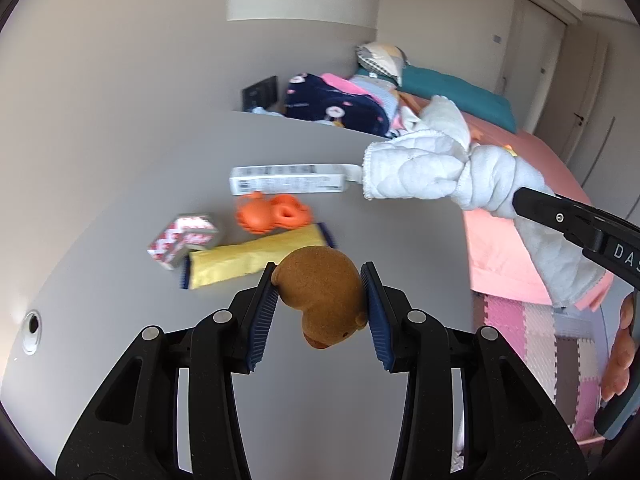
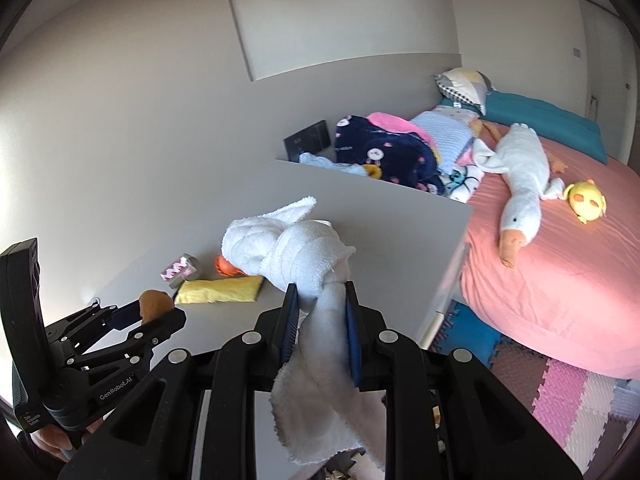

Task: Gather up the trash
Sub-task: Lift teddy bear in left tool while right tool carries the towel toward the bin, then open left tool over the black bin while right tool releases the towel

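My left gripper [image 1: 320, 276] is shut on a small brown plush toy [image 1: 320, 300] and holds it above the grey table [image 1: 140, 168]. It also shows in the right wrist view [image 2: 154, 304] at the lower left. My right gripper [image 2: 322, 290] is shut on a knotted white towel [image 2: 288, 248] and holds it over the table; the towel also shows in the left wrist view [image 1: 440, 172]. On the table lie a yellow packet [image 1: 248, 260], an orange toy [image 1: 272, 212], a small red-and-white box [image 1: 184, 238] and a white tube [image 1: 288, 179].
A bed with a pink sheet [image 2: 560, 280] stands to the right, with a white goose plush [image 2: 520, 176], a yellow plush [image 2: 586, 200] and piled blankets [image 2: 380, 152]. Foam mats [image 2: 560, 392] cover the floor. The table has a cable hole [image 1: 32, 326] at the left.
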Demonstrator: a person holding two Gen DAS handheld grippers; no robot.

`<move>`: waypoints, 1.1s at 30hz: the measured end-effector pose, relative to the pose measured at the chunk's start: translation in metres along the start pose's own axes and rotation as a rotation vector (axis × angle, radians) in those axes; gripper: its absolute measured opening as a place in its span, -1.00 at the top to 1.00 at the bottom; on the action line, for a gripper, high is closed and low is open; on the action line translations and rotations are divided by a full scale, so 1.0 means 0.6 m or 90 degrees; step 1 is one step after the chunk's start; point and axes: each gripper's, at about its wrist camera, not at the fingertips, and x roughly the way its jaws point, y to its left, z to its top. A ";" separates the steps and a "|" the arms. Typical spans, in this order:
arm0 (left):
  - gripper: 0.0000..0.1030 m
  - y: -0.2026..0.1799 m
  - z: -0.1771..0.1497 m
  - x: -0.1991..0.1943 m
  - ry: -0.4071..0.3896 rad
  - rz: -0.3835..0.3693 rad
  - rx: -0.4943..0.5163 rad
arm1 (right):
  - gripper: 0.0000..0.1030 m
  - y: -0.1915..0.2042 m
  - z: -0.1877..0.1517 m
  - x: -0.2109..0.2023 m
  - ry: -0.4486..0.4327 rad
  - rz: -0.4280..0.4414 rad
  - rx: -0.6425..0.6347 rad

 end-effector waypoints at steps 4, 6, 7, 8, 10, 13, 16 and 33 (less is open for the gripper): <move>0.19 -0.037 0.000 0.004 0.004 -0.017 0.018 | 0.55 -0.032 -0.010 -0.012 -0.001 -0.015 0.016; 0.19 -0.055 0.001 0.008 0.007 -0.025 0.026 | 0.55 -0.046 -0.015 -0.019 -0.003 -0.021 0.023; 0.19 -0.061 0.001 0.010 0.009 -0.028 0.029 | 0.55 -0.055 -0.018 -0.023 -0.004 -0.025 0.028; 0.19 -0.071 0.001 0.013 0.012 -0.033 0.033 | 0.55 -0.064 -0.020 -0.027 -0.005 -0.028 0.034; 0.19 -0.087 0.001 0.019 0.016 -0.040 0.040 | 0.55 -0.079 -0.027 -0.034 -0.006 -0.035 0.042; 0.19 -0.112 0.001 0.025 0.020 -0.052 0.052 | 0.55 -0.105 -0.034 -0.044 -0.009 -0.046 0.057; 0.19 -0.140 0.003 0.031 0.023 -0.065 0.066 | 0.54 -0.129 -0.041 -0.052 -0.010 -0.060 0.069; 0.19 -0.290 0.007 0.073 0.050 -0.139 0.144 | 0.54 -0.263 -0.079 -0.098 -0.014 -0.135 0.146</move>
